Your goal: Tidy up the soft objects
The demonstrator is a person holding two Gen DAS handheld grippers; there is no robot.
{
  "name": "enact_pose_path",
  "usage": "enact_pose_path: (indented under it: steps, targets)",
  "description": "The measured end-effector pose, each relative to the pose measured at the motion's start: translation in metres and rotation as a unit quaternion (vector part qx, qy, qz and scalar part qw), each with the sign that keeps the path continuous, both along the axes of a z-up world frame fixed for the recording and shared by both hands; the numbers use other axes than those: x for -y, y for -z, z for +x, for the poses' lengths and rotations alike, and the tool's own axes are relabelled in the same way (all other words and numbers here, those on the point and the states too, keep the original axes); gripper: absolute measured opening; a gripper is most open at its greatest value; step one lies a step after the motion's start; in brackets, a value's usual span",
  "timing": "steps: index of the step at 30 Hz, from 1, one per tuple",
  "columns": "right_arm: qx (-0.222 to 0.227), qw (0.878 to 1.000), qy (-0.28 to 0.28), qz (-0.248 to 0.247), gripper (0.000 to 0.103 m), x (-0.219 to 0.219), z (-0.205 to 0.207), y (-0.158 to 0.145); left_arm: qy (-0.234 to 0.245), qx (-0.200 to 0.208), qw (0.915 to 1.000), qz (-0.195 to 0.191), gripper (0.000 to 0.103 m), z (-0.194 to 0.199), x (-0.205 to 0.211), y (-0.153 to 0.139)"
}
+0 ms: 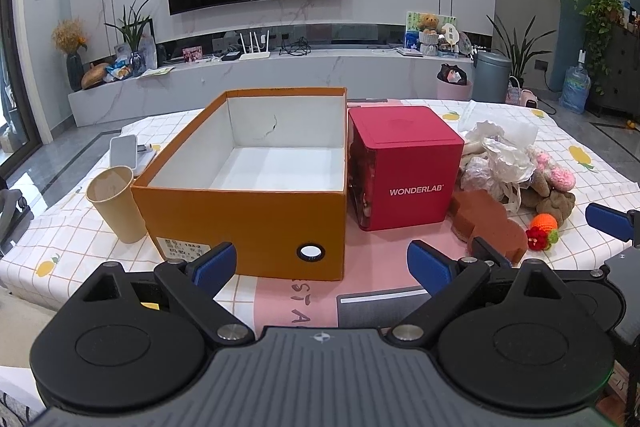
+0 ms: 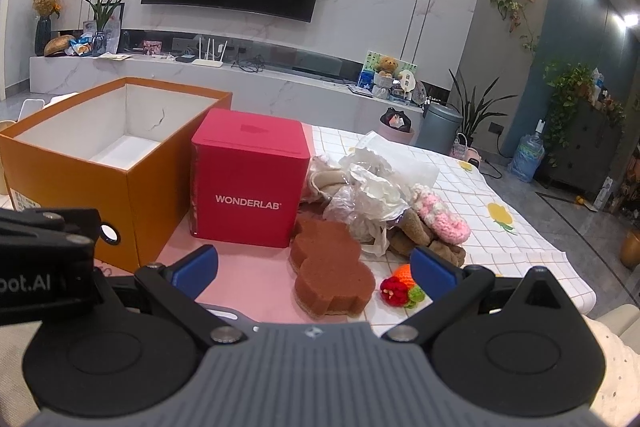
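An open orange box [image 1: 248,215] with a white, empty inside stands on the table; it also shows in the right wrist view [image 2: 156,183]. A red WONDERLAB box [image 1: 412,179] [image 2: 248,187] stands right of it. Right of that lies a heap of soft things: a brown sponge [image 2: 332,279] [image 1: 492,223], a crocheted red-orange toy [image 2: 400,291] [image 1: 542,231], a pink knitted piece [image 2: 440,215], brown plush [image 2: 416,231] and crumpled white plastic [image 2: 372,187]. My left gripper [image 1: 320,267] is open and empty before the orange box. My right gripper [image 2: 316,267] is open, its fingers either side of the sponge.
A paper cup [image 1: 116,203] and a white device [image 1: 128,151] stand left of the orange box. The table carries a checked cloth [image 2: 500,219] with a pink mat [image 1: 296,299]. A TV wall, shelf and plants lie beyond.
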State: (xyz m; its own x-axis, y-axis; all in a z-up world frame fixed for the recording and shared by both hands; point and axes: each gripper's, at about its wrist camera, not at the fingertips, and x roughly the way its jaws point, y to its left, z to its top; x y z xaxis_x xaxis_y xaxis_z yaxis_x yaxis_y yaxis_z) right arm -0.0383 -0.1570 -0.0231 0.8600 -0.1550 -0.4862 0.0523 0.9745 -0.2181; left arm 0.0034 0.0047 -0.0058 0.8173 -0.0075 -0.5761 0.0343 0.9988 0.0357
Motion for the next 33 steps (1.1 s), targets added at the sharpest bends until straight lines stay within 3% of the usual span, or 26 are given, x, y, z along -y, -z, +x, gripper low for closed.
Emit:
enact_pose_path:
  steps: [33]
  targets:
    - [-0.007, 1.0, 0.004, 0.007, 0.1, 0.0013, 0.0036, 0.0026, -0.003, -0.005, 1.0, -0.004, 0.103, 0.0006, -0.0004, 0.0035]
